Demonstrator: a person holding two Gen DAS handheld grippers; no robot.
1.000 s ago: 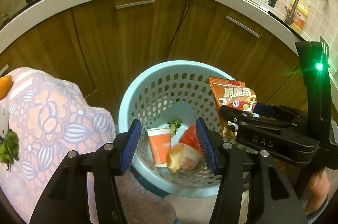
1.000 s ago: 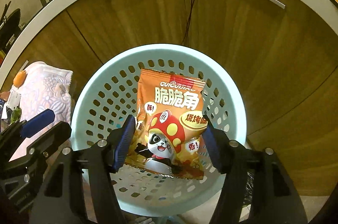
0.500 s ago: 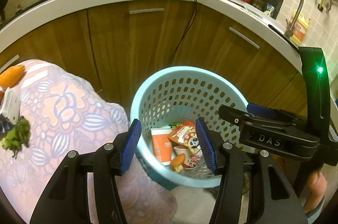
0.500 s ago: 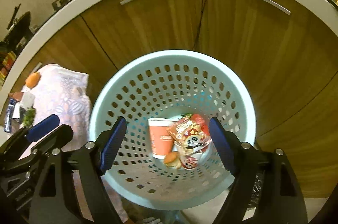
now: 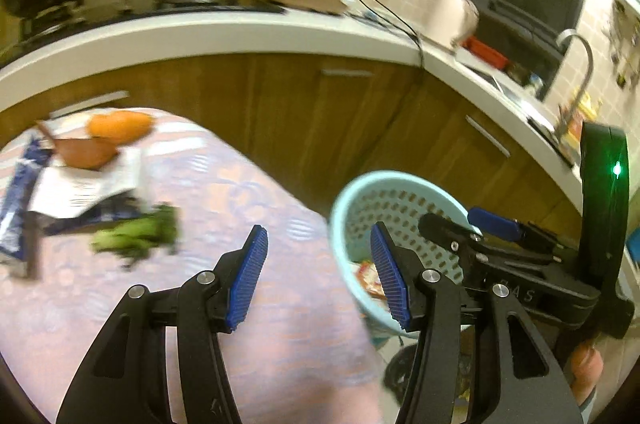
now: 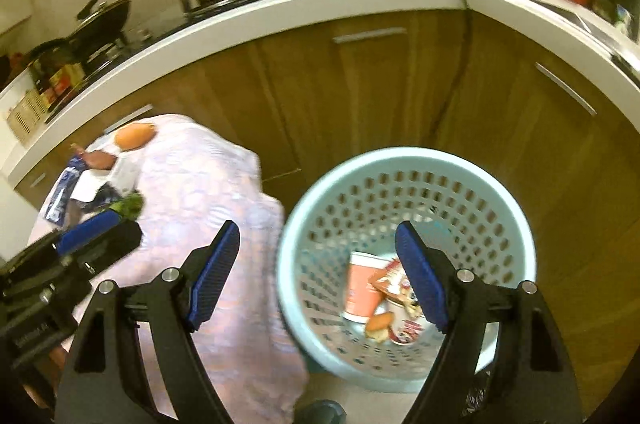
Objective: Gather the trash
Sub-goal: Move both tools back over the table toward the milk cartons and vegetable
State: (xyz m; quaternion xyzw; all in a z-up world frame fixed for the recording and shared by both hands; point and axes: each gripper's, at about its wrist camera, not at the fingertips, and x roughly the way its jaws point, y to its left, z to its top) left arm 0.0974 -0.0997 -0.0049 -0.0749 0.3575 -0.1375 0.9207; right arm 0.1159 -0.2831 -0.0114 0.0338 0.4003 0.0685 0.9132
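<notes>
Broadly, wooden cabinets (image 6: 360, 95) under a white countertop (image 6: 304, 3) fill the space ahead of both grippers. Ahead and to the left of the right gripper (image 6: 318, 278) lies a table under a pink floral cloth (image 6: 208, 191); the same cloth spreads beneath and ahead of the left gripper (image 5: 318, 274). A pale blue perforated basket (image 6: 404, 163) stands just beside the table, ahead of the right gripper and mostly behind its right finger; from the left gripper it sits ahead and to the right.

Inside the basket, near the right gripper's right finger, rest an orange paper cup (image 6: 360, 288), a snack bag (image 6: 394, 282) and a small brownish food scrap (image 6: 378, 324), all blurred.

On the cloth, well ahead and to the left of the left gripper, more trash lies in a loose cluster: a blue wrapper (image 5: 16, 207), a white paper (image 5: 80, 183), a leafy green scrap (image 5: 136, 234), a brown piece (image 5: 86, 151) and an orange item (image 5: 118, 125).

The left gripper's jaws stand apart with nothing between them. The right gripper's jaws are spread wider and likewise hold nothing.
</notes>
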